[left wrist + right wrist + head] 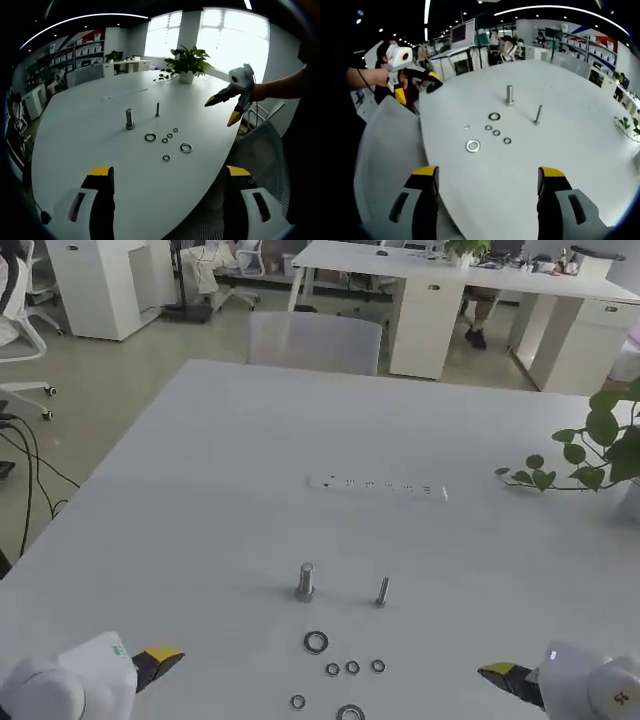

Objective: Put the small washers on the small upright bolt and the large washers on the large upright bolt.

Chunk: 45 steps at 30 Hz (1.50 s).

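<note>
Hardware on a white tabletop (200, 500)
Lower centre of the head view: one thick steel upright bolt (305, 580), one thin steel upright bolt (382, 591), two large steel washers (316, 642), four small steel washers (352, 667) lying loose. Left tool (169, 172) and right tool (488, 172) flank them, jaws apart. Beyond: white power strip (378, 486), green leafy plant (600, 445) at right edge, grey chair (314, 340).

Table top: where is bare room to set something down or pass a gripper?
Bare: the wide stretch between the power strip and the large bolt and small bolt; the left side beyond the large bolt; the right side up to the plant. Crowded: the washers near the front edge, between the left gripper and right gripper.
</note>
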### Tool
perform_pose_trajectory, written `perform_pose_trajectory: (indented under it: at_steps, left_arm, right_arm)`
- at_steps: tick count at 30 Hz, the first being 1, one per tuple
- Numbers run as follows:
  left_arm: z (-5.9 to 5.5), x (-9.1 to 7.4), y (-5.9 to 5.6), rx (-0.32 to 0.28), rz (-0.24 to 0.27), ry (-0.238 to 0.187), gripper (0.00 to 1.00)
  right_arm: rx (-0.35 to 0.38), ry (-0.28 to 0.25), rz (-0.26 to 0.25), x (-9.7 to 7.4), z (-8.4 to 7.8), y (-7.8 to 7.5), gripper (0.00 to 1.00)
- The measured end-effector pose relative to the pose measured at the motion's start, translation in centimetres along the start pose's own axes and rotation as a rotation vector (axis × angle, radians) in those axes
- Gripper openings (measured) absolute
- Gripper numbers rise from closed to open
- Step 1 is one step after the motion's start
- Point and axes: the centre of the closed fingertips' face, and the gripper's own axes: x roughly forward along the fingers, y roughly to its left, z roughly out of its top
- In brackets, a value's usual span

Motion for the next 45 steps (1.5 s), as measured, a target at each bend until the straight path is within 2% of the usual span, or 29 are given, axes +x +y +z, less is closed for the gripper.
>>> perform_pose_trajectory:
  at_steps: [2, 5, 7, 9, 13, 19, 26, 28, 33, 35, 38, 45]
  left_arm:
    - [-0.1, 0.0, 0.0, -0.002, -0.001, 0.003, 0.90]
    - [0.2, -0.1, 0.0, -0.004, -0.001, -0.012, 0.89]
    - [-0.1, -0.1, 0.3, -0.003, 0.019, -0.004, 0.90]
    - [-0.2, -0.1, 0.2, -0.014, 0.017, -0.003, 0.90]
    - [-0.5, -0.2, 0.2, -0.011, 0.014, 0.009, 0.89]
    - [-0.5, 0.0, 0.1, -0.002, 0.014, 0.011, 0.87]
    - [-0.1, -0.1, -0.5, -0.035, -0.007, 0.007, 0.86]
    - [0.0, -0.2, -0.7, -0.025, -0.013, 0.009, 0.85]
    - [-0.4, -0.6, -0.8, -0.019, -0.017, 0.017, 0.84]
    - [-0.3, -0.7, -0.8, -0.014, -0.017, 0.005, 0.82]
    - [-0.5, -0.9, -0.9, 0.002, -0.014, 0.016, 0.82]
    - [-0.8, -1.2, -1.1, 0.008, -0.028, 0.013, 0.82]
  right_arm:
    - [0.003, 0.009, 0.009, 0.4, 0.3, -0.2, 0.76]
    - [-0.036, 0.037, 0.013, 0.9, 0.4, -0.5, 0.75]
    - [-0.046, 0.050, 0.020, 1.3, 0.4, -0.6, 0.73]
    - [-0.062, 0.062, 0.025, 1.6, 0.6, -0.7, 0.72]
    - [-0.087, 0.087, 0.025, 2.2, 0.8, -1.5, 0.61]
    - [-0.128, 0.131, 0.037, 3.3, 1.0, -2.5, 0.58]
    - [-0.151, 0.186, 0.052, 4.6, 0.9, -3.8, 0.56]
    - [-0.185, 0.210, 0.059, 5.0, 0.9, -4.0, 0.57]
    - [-0.228, 0.222, 0.084, 6.1, 1.8, -4.0, 0.57]
    - [-0.245, 0.242, 0.086, 6.6, 1.9, -4.3, 0.56]
    - [-0.259, 0.261, 0.107, 7.5, 2.0, -4.5, 0.55]
    - [-0.318, 0.320, 0.141, 9.3, 2.1, -4.5, 0.49]
